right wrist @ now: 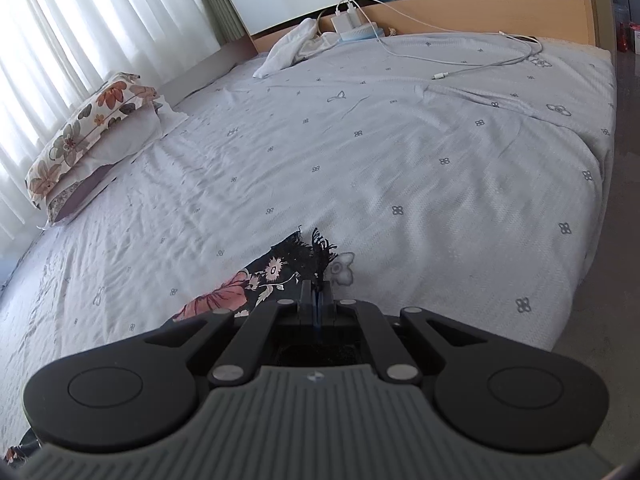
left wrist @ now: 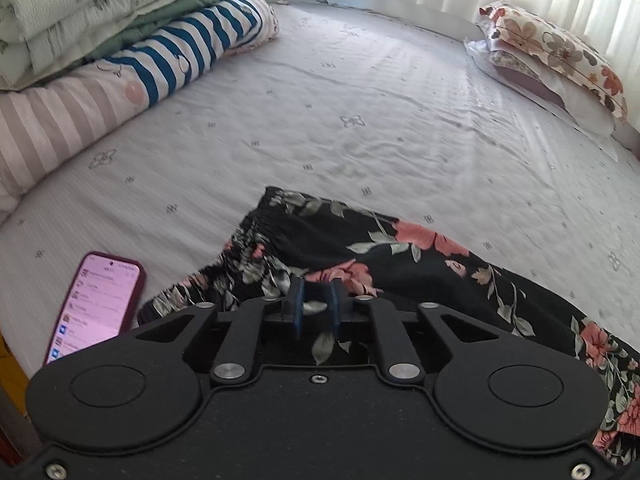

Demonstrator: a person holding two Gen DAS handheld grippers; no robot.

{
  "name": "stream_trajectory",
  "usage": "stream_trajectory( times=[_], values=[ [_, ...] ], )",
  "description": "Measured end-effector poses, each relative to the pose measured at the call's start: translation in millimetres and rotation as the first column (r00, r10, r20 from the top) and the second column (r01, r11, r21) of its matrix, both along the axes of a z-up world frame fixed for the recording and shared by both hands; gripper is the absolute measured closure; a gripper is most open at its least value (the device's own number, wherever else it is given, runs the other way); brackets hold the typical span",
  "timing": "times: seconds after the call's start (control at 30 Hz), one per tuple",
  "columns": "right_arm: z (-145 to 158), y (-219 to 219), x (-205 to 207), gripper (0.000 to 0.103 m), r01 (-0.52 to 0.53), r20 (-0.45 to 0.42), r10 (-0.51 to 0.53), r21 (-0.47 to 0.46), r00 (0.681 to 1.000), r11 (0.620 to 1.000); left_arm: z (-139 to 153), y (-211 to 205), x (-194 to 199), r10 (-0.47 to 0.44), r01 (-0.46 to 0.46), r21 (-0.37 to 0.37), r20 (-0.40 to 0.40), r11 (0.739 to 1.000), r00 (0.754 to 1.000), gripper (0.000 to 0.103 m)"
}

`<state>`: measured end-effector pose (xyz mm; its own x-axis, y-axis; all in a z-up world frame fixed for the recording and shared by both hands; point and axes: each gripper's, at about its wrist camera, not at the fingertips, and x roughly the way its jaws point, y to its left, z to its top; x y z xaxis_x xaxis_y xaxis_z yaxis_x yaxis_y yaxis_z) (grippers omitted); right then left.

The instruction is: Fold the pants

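Observation:
Black floral pants (left wrist: 360, 248) lie on the bed near its front edge, waistband at the left in the left wrist view. My left gripper (left wrist: 316, 290) sits low over the waist end with its fingers a small gap apart and floral cloth showing between them. In the right wrist view the frayed leg hem of the pants (right wrist: 280, 272) lies just ahead of my right gripper (right wrist: 316, 288), whose fingers are closed together on the hem cloth.
A phone (left wrist: 96, 304) with a lit screen lies left of the pants. Folded quilts (left wrist: 112, 40) are stacked at the far left. Floral pillows (left wrist: 560, 60) (right wrist: 88, 140) lie by the curtains. A white cloth (right wrist: 292, 48), charger and cable (right wrist: 480, 60) lie near the headboard.

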<state>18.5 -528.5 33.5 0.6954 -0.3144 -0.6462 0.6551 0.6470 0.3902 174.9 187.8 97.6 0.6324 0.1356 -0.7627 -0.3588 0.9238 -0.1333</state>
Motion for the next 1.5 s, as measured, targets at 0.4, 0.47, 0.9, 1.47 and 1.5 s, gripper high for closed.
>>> stream_trajectory(
  times=[0.4, 0.47, 0.9, 1.47, 1.5],
  values=[
    [-3.1, 5.6, -8.0, 0.101, -0.022, -0.043, 0.020, -0.043, 0.999, 0.999, -49.4, 12.0, 39.0, 0.069, -0.073, -0.166, -0.025, 0.983, 0.997, 0.060],
    [-4.6, 6.3, -7.8, 0.101, -0.024, -0.056, 0.021, -0.055, 0.998, 0.998, -55.2, 11.7, 45.6, 0.110, -0.114, -0.124, -0.039, 0.986, 0.993, 0.101],
    [4.1, 14.5, -19.4, 0.101, -0.016, -0.052, 0.009, -0.125, 0.999, 0.992, 5.4, 23.9, -9.3, 0.077, -0.073, -0.038, 0.110, 0.997, 0.991, 0.101],
    [-18.7, 21.6, -68.7, 0.101, -0.044, -0.087, 0.037, -0.078, 0.996, 0.996, -25.0, 40.3, -61.3, 0.136, -0.137, 0.052, 0.024, 0.989, 0.990, 0.102],
    [-17.6, 20.8, -70.2, 0.101, -0.046, -0.084, 0.039, -0.075, 0.996, 0.996, -25.2, 42.5, -63.0, 0.143, -0.144, 0.051, 0.024, 0.988, 0.989, 0.102]
  ],
)
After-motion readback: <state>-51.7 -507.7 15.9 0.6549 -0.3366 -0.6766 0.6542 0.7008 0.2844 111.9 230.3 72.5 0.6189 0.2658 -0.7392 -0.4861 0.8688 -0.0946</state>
